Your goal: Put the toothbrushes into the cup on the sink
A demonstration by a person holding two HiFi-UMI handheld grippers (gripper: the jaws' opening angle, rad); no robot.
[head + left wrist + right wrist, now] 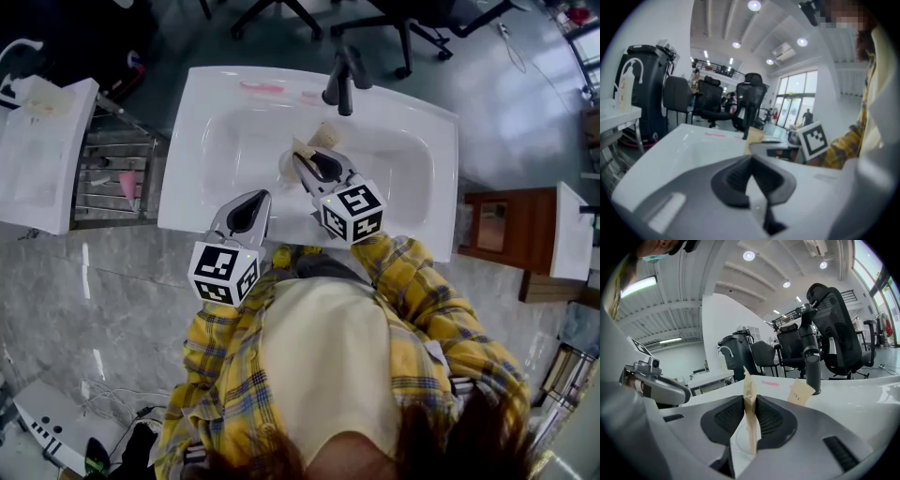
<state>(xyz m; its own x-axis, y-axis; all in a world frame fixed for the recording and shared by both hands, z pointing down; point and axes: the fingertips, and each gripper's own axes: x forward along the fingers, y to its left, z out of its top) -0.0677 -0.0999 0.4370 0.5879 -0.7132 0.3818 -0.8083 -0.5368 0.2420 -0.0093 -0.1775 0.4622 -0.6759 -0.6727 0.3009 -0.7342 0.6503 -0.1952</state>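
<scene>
— Toothbrush, the slim one in its tan paper wrapper (pixel 747 380): where does it sit?
— Upright, clamped between the pads of the right tongs (pixel 750 420), over the bowl of the white ceramic sink (pixel 412 141). Straight below its lower end shows the round rim of a clear cup (pixel 738 439). Whether the tip is already inside that rim I cannot tell.
— How would it handle?
— Light, I'd judge, and stiff along its length. But the paper sleeve is thin, so it could crumple or let the brush slide inside it. The hold is about mid-length, which looks sensible for keeping it vertical over the cup.
— And the left tongs (pixel 751 180)?
— Pressed together with nothing in them, at the near edge of the sink.
— Count for me.
— Two tan wrapped toothbrushes. One is the held one. The second wrapped toothbrush (pixel 802 392) has a serrated top edge and is just beside the black faucet (pixel 342 80). Whether it stands in the cup is hidden by the tongs. One cup, one faucet, one sink. A pink strip (pixel 262 87) lies on the sink's back ledge, too small to say what it is.
</scene>
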